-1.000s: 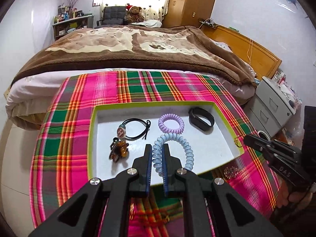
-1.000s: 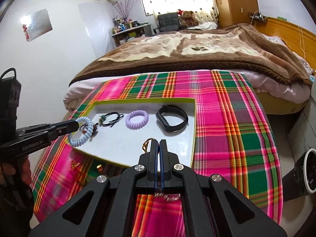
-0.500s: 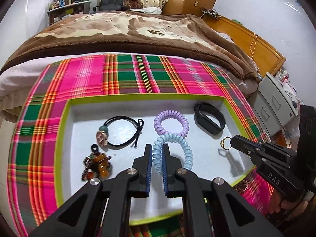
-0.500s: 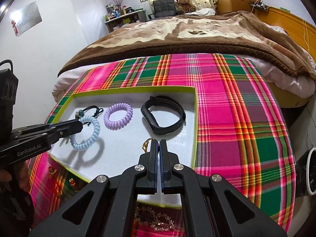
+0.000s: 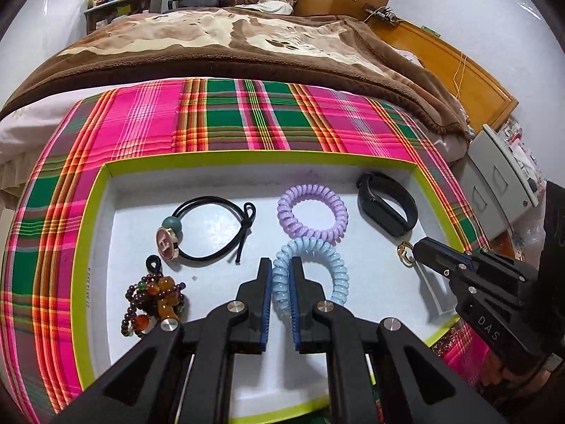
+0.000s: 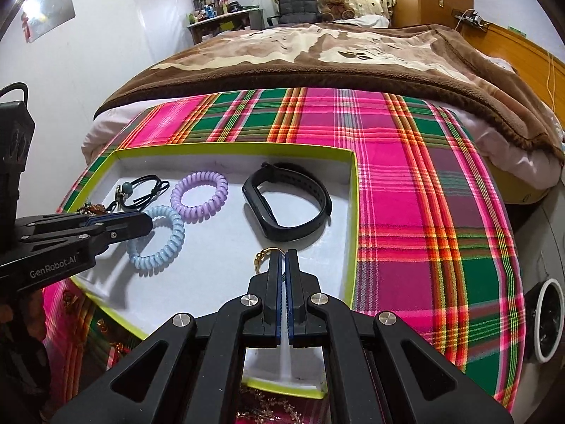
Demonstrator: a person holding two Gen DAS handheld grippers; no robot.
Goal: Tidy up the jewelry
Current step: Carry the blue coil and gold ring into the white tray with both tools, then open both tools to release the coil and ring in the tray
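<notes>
Tray (image 5: pixel 92 233): shallow, lime-rimmed, white-floored card; set on the plaid cloth (image 5: pixel 226 120) at the near end of the bed. Light and easily nudged.

Black wristband (image 6: pixel 287 198): far right of the tray. Judged rubbery and springy; best taken across the strap.

Blue coil band (image 5: pixel 317 258): held at its near-left arc by the left hand-held gripper (image 5: pixel 281 265), the jaws closed on it, low over the tray floor and just near of the purple coil band (image 5: pixel 312 213). Judged light, soft, stretchy; a pinch across one arc suffices.

Black hair tie (image 5: pixel 212 228), with bead and disc charm: centre-left. Limp cord.

Bead cluster (image 5: pixel 152 300): near left. Loose strands, likely to dangle.

Gold ring (image 6: pixel 263 259): pinched at the tips of the closed right hand-held gripper (image 6: pixel 282 259), over the tray's right side. Judged hard, small, slippery; held by its rim.
</notes>
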